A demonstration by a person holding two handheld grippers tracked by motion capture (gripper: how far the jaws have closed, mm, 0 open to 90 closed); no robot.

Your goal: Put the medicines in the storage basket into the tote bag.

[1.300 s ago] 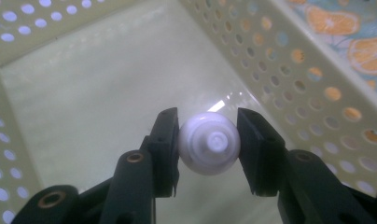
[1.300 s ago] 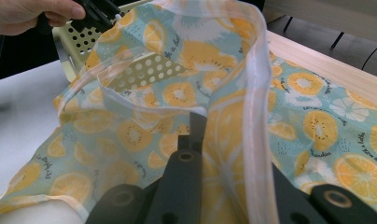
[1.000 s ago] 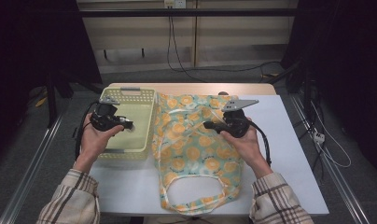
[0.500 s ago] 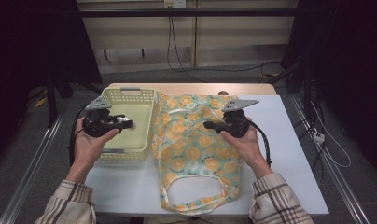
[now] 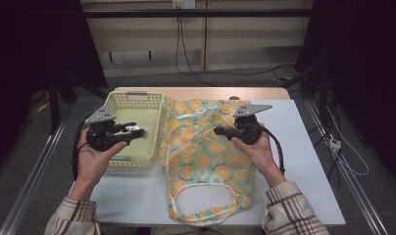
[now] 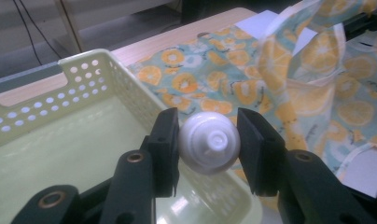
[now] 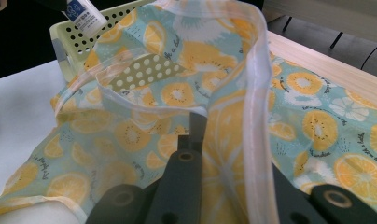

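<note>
Holding: left claw (image 6: 209, 142) clamped on white tube (image 6: 209, 143) | above basket (image 6: 46, 140) | right claw (image 7: 224, 140) pinching bag (image 7: 186, 88)

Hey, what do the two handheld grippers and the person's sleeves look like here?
Both the left gripper and the right gripper are black, each topped by a grey three-cornered plate and trailing a black cable. Their jaws are flat, blocky black pads fixed with round rivets. The person wears sleeves in a beige-and-brown plaid.

Lab: dark curtains (image 5: 34, 58), loose cables (image 5: 186, 49).
</note>
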